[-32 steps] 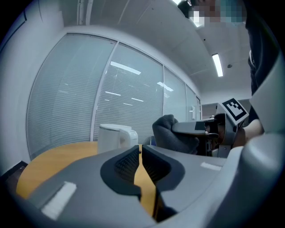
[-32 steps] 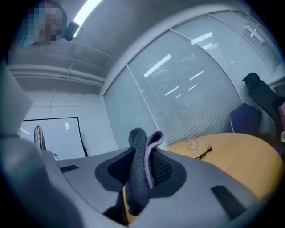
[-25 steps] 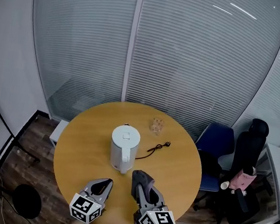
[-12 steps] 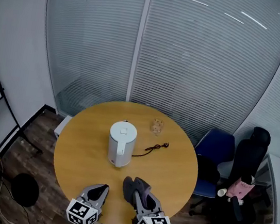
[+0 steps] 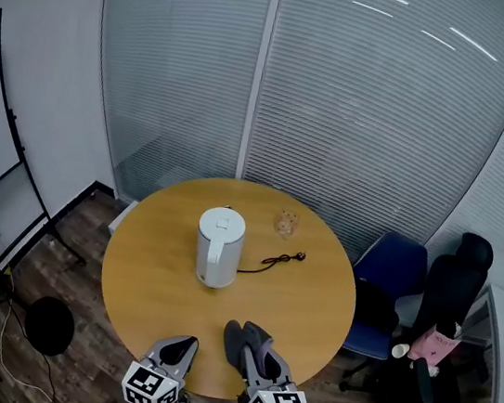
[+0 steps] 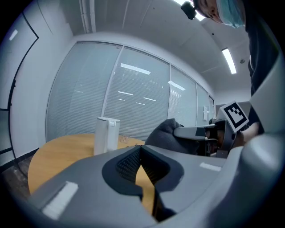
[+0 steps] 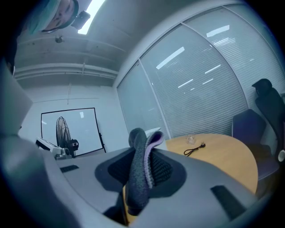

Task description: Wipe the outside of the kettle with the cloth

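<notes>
The white plastic electric kettle [image 5: 219, 247], a smooth upright cylinder with a flat lid and a handle down its near side, stands near the middle of the round, tan wooden table [image 5: 152, 275]. A thin black power cord [image 5: 272, 262] curls away to the kettle's right. Beyond the kettle on that side sits a small clear object [image 5: 285, 222], possibly a glass, though it is too small to be sure. The dark grey cloth [image 5: 237, 338], thick and nubbly with a pale purple edge, is well apart from the kettle, on its near side at the table's rim. It is folded between the ribbed pads [image 7: 162, 171] of the right gripper [image 5: 254, 352], whose grey plastic jaws are clamped on it. The cloth's rounded fold sticks out past the fingertips toward the kettle. The left gripper [image 5: 184, 343], just beside the right one and equally far from the kettle, has its jaws pressed together with nothing between them, the ridged pads meeting in a thin line. Each gripper carries a cube with black-and-white square markers at its back. A second ago both grippers were nearer the kettle, the cloth's tip just short of its base. Since then they have drawn back toward the table's near edge, while the kettle has kept its place beside the cord.
</notes>
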Demonstrator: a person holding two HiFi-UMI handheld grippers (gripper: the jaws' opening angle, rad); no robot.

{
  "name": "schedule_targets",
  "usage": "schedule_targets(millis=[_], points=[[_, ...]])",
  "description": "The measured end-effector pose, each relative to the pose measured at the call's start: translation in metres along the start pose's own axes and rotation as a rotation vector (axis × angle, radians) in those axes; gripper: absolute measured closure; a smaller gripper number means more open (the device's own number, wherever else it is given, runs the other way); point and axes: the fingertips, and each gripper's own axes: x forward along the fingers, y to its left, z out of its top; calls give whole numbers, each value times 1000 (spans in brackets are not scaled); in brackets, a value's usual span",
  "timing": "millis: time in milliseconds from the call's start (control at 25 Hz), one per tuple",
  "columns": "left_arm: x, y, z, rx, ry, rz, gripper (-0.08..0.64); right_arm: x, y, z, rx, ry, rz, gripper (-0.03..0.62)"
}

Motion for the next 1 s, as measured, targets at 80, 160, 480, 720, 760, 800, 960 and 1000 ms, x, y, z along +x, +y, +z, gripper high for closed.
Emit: schedule_targets(millis=[80, 160, 480, 720, 760, 800, 960, 1000], points=[[-3, -8, -2, 0, 0, 5, 551, -7, -2, -2, 5, 6, 4, 505], [-6, -15, -5, -1, 1, 10, 549, -14, -4, -5, 8, 12, 6, 505], [-21, -40, -21, -13, 12, 39, 549, -41, -9, -18, 12, 44, 19, 506], [-31, -53, -25, -13, 7, 58, 551, -54, -9, -23, 15, 56, 30, 506], [-33, -54, -25, -13, 6, 61, 551, -56, -9, -23, 17, 55, 33, 506], [-35, -55, -26, -14, 6, 63, 551, -57, -7, -24, 18, 55, 36, 506], [-41, -60, -28, -13, 4, 69, 551, -63, -4, -26, 16, 56, 43, 506], [-42, -60, -29, -13, 4, 70, 551, -64, -4, -26, 16, 56, 43, 506]])
